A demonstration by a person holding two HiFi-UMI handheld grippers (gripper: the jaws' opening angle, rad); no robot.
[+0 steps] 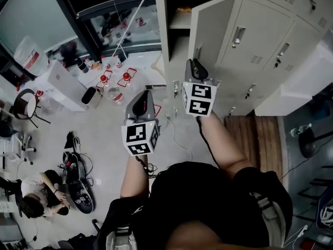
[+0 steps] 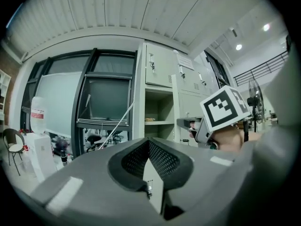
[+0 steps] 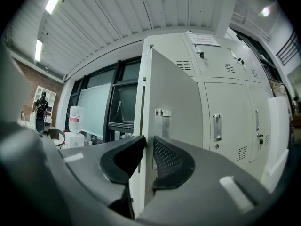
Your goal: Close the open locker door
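While left gripper (image 2: 149, 144) jaws sit together, empty, right gripper (image 3: 147, 141) jaws clamp locker door (image 3: 175, 91) edge.

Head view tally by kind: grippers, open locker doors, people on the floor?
grippers: 2 (left gripper, right gripper)
open locker door: 1
person on the floor: 1
total: 4
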